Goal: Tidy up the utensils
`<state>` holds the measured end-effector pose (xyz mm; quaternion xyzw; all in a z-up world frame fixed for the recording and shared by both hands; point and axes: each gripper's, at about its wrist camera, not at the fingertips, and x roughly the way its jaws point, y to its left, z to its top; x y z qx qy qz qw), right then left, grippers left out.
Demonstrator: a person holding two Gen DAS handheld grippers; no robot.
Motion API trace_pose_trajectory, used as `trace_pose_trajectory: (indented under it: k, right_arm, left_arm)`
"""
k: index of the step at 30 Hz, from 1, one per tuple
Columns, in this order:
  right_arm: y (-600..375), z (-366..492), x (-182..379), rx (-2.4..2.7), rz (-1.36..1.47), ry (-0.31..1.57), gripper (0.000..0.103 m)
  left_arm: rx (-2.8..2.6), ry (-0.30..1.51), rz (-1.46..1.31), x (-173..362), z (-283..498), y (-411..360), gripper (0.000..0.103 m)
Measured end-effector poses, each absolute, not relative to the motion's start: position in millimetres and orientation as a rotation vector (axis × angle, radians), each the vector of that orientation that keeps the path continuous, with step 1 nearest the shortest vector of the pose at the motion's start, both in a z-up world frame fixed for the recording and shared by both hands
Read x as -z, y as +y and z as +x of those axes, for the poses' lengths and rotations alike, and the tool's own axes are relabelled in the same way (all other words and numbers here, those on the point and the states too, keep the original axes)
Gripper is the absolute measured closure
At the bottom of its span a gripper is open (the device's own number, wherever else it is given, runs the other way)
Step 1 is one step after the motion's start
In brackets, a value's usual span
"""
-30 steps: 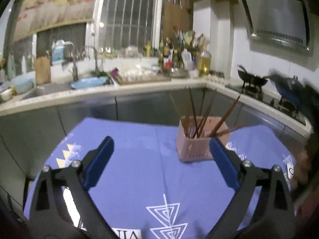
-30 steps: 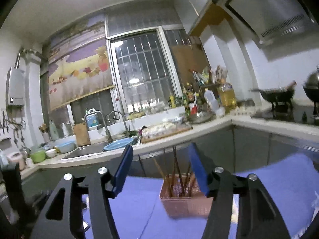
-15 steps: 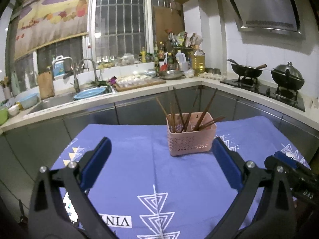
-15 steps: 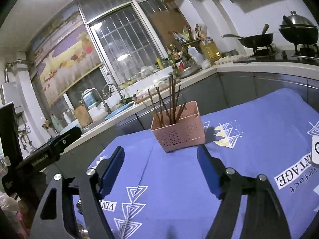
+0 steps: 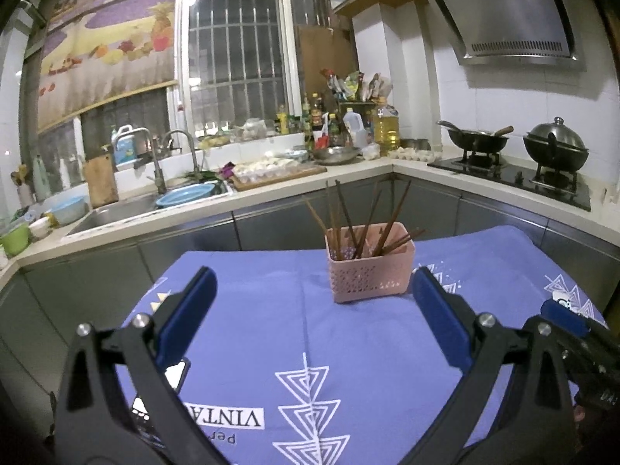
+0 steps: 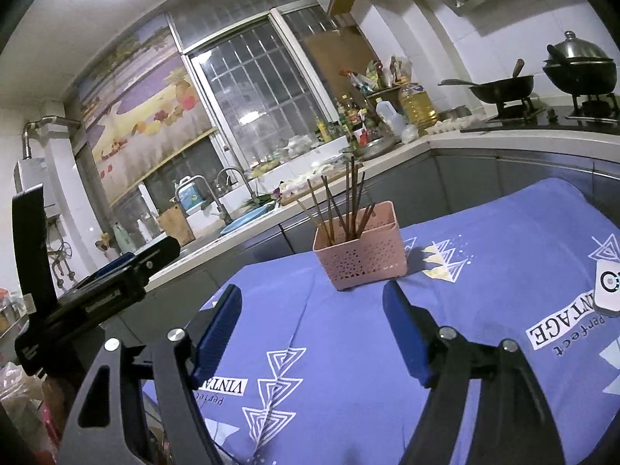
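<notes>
A pink perforated basket (image 5: 370, 271) stands upright on the blue tablecloth (image 5: 348, 333), with several brown chopsticks (image 5: 348, 213) sticking out of it. It also shows in the right wrist view (image 6: 362, 255). My left gripper (image 5: 312, 310) is open and empty, hovering over the cloth in front of the basket. My right gripper (image 6: 312, 314) is open and empty, also short of the basket. The right gripper shows at the right edge of the left wrist view (image 5: 573, 333), and the left gripper at the left of the right wrist view (image 6: 97, 294).
A kitchen counter (image 5: 271, 193) runs behind the table, with a sink (image 5: 116, 209), bottles and a stove with a wok (image 5: 476, 141) and a pot (image 5: 554, 147). A white tag (image 6: 608, 286) lies on the cloth at the right.
Both grippers pulled back and tilted down, so the basket now sits farther away on the cloth. Both stayed open and empty.
</notes>
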<state>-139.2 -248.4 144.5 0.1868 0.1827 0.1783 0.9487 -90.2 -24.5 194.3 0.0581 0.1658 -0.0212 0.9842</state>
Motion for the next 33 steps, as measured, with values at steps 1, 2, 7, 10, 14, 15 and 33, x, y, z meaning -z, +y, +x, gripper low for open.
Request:
trace_pose_trajectory:
  k: [1,2,7,10,14,15,33]
  right_arm:
    - [-248.2,-140.8,-144.4,-0.363,0.381,0.371,0.028]
    - [-248.0,-141.1,-144.5,-0.364,0.382,0.372,0.028]
    - [-243.3,-139.4,-144.8,-0.373,0.381,0.380,0.028]
    - [-241.5,-138.3,-144.0,-0.374,0.382,0.386,0.028]
    - [-237.0,-135.9,-141.3,-0.373,0.373,0.402,0.028]
    - [-236.5,-134.8,-139.9,-0.373,0.372,0.406,0.028]
    - [-228.3,-83.5,-115.3,-0.377,0.364,0.520,0.028]
  left_arm:
    - [0.039,0.333,0.118,-193.9,-89.6,-24.7,0.006]
    - [0.035,0.331,0.121,-193.6,-91.0,-25.4,0.006]
    - [0.027,0.329,0.155,-190.7,-96.6,-30.2,0.006]
    - [0.023,0.337,0.167,-187.7,-96.2,-31.6,0.006]
    - [0.034,0.372,0.149,-182.7,-88.3,-29.7,0.006]
    - [0.034,0.380,0.144,-181.5,-86.4,-29.0,0.006]
    - [-0.057,0.489,0.122,-153.6,-31.4,-15.3,0.006]
